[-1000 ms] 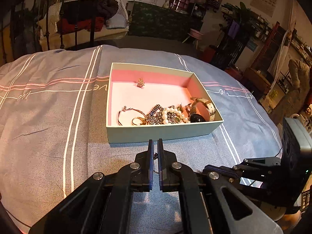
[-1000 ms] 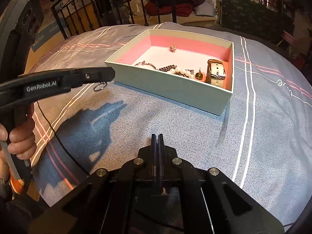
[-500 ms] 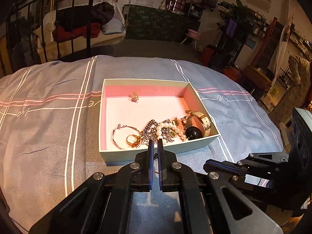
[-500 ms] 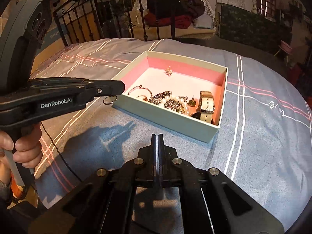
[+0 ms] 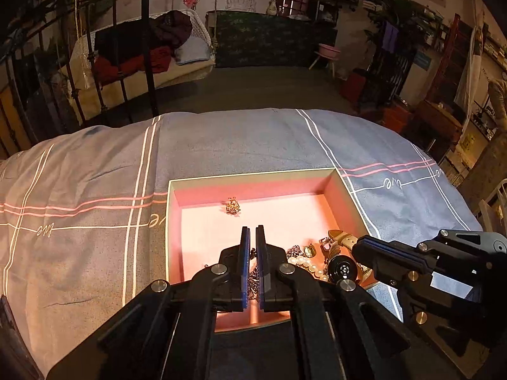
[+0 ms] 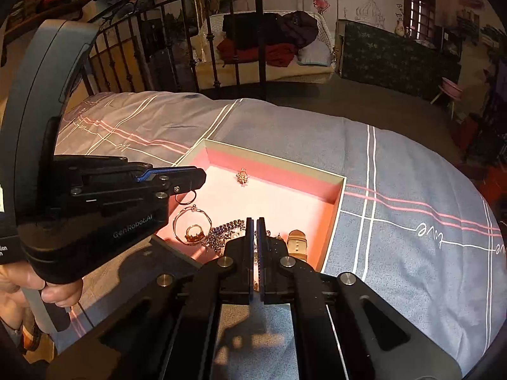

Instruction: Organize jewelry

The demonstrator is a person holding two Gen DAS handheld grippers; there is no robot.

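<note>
Pink-lined box sat under both grippers: left pinched a dangling ring (thin wire), right closed, holding nothing.

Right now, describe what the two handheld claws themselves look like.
Both are matte black plastic. The left claw and right claw each have two flat narrow fingers with blue-edged inner pads, angular linkage arms and round silver screws. The right wrist view shows the left unit's white "GenRobot.AI" lettering, curved grey housing and the person's bare fingers on its handle.
</note>
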